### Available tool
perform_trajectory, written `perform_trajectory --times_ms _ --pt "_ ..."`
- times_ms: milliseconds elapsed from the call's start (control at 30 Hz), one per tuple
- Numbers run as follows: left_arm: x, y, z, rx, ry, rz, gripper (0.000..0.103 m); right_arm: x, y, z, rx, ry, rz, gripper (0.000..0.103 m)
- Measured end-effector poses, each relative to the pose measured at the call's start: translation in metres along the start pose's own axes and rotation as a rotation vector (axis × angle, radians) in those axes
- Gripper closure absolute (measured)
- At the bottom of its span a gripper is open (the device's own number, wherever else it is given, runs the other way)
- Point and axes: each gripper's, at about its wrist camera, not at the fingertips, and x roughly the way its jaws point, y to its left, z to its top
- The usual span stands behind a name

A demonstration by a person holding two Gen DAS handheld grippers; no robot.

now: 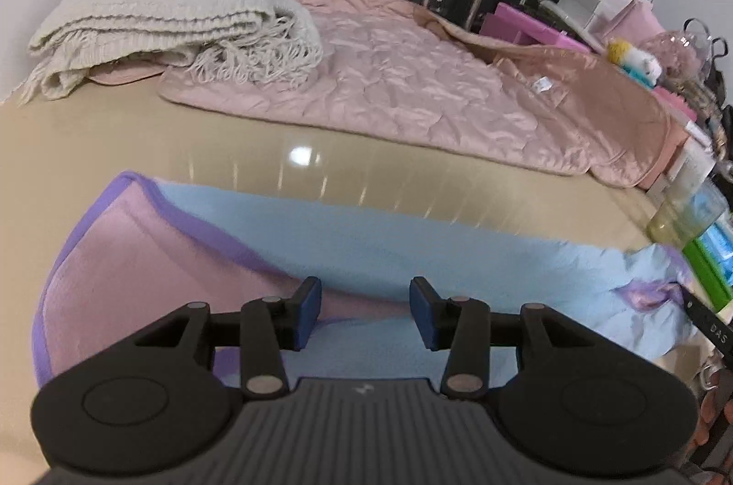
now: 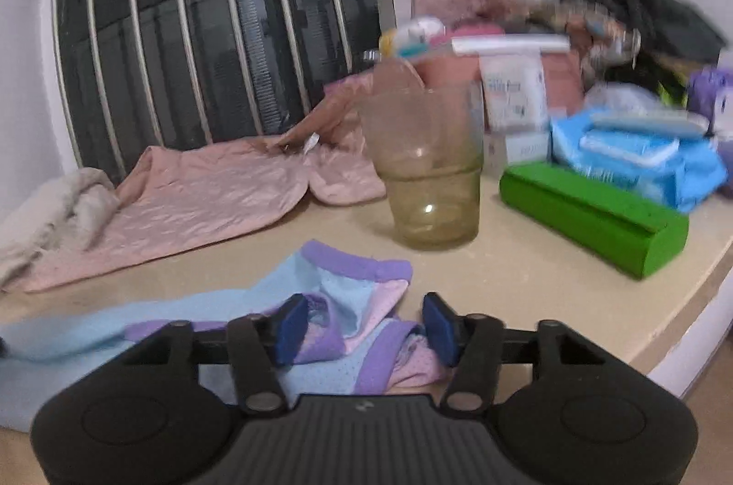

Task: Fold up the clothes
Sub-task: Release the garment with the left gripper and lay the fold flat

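- Blanket [image 1: 151, 8] folded at far left, pink quilt [image 1: 389, 81] beside it.
- Left gripper [image 1: 364, 313] spread wide, holding nothing, over the shirt [image 1: 389, 251] on the table [image 1: 275, 146].
- Right gripper [image 2: 362, 327] likewise released over the shirt's bunched end — glass [image 2: 430, 164] beyond.

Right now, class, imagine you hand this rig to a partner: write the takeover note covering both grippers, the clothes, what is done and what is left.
Left gripper: open, holding nothing, over the blue, pink and purple garment.
Right gripper: open, empty, over the bunched purple-trimmed end of that garment.
The garment lies across the beige table, partly laid flat, right end crumpled. A glass cup stands just beyond it. Cream knit blanket sits folded at the back; pink quilted jacket lies unfolded.
Left: smooth the end, fold the garment.
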Motion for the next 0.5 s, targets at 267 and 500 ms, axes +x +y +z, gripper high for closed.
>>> perform_trajectory --times_ms 267,500 --pt "-0.023 0.008 -0.004 -0.046 -0.022 -0.024 0.06 -0.005 0.03 0.008 -0.066 -0.075 0.118 0.093" --pt "-0.075 0.031 -0.008 -0.133 -0.145 0.0 0.054 -0.01 0.056 0.015 -0.124 -0.141 0.222 0.093"
